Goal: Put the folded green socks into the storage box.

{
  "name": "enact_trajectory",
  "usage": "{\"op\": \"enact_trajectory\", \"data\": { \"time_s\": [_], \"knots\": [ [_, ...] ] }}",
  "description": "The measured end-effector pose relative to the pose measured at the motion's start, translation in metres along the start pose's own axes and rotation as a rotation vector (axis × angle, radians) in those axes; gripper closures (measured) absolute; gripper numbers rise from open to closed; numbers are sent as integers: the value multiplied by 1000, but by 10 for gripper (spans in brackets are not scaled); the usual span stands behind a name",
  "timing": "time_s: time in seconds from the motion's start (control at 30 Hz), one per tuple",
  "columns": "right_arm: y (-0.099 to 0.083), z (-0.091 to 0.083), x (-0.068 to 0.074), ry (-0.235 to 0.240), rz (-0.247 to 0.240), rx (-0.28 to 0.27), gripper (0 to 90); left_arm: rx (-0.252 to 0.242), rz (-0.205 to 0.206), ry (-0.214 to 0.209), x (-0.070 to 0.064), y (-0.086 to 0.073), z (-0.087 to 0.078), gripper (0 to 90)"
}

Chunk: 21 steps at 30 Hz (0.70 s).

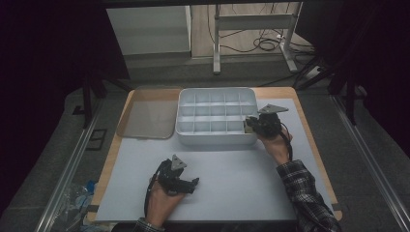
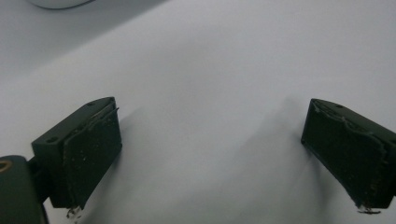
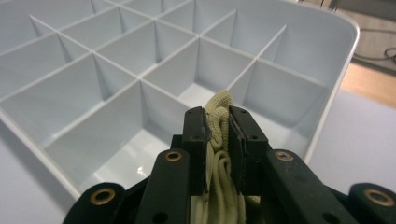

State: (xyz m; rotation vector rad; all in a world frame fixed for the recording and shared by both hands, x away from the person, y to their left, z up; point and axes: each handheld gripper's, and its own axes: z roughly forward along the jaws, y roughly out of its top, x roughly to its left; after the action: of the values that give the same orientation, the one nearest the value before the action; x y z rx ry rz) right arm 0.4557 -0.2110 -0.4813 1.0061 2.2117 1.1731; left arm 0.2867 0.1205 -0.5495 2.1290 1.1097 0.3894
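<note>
Nearest me, my left hand-held gripper (image 1: 192,184) rested wide open and empty on the tabletop (image 1: 232,183), clear of the work; beyond, my right hand-held gripper (image 3: 216,125) pinched a cream cord (image 3: 219,103) over the divided tray's (image 3: 343,56) corner compartment, ready for dropping.

Cream cord (image 3: 218,122), pale grey divided tray (image 3: 327,51), black jaws, plaid sleeve (image 1: 305,193)

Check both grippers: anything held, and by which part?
The right gripper is shut on a cream knitted fabric piece, pinched near its top fold, over the divided tray. The left gripper is open, holding nothing, above the white mat.
</note>
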Motion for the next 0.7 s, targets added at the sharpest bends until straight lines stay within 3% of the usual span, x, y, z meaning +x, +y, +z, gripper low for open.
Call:
{"op": "enact_trajectory", "data": {
  "time_s": [0.2,0.7],
  "knots": [
    [-5,1,-1,0,7,2,740,0,0,0,0,0,0,46],
    [-1,-5,-2,33,20,1,456,0,0,0,0,0,0,46]
  ]
}}
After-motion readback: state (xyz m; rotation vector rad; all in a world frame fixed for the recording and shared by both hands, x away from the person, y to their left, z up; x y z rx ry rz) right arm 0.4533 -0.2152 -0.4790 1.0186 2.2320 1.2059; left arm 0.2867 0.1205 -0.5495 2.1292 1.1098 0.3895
